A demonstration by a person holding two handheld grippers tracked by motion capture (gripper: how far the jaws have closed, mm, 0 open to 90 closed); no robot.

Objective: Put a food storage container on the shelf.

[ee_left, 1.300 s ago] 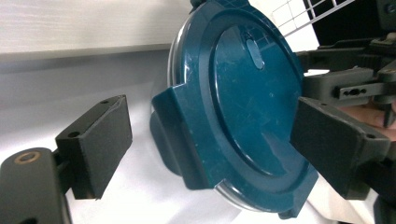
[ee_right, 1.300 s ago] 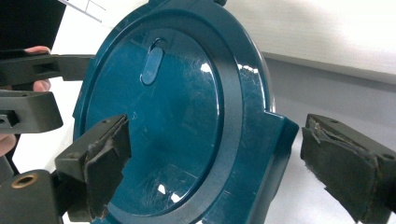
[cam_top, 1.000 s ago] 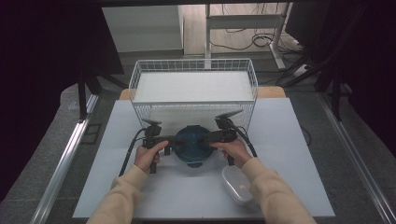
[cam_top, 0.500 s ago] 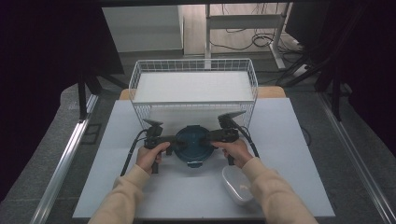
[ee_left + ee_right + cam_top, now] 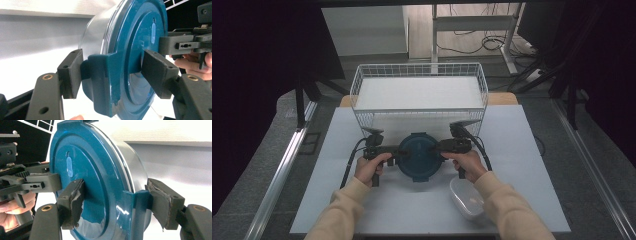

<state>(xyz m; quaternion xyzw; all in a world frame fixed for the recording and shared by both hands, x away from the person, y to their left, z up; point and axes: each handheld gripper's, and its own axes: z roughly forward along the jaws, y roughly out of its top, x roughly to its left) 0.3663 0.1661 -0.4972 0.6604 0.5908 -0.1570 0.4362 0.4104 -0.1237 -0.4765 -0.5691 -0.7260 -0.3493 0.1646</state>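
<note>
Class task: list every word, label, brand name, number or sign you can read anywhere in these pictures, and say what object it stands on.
None: no readable text in any view.
Round teal plastic lid of the clear container: only a plain pale-blue oval mark, no letters.
White wire basket: no label.
Small white plastic tub: no print.
Left tongs and right tongs: black, with screw holes, no markings.

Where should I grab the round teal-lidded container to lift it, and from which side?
Take the container by the lid's latch tabs, one gripper from each side, coming in level. The tabs jut out past the round wall, giving flat faces; the left gripper and right gripper, jaws just closing, already straddle them.
</note>
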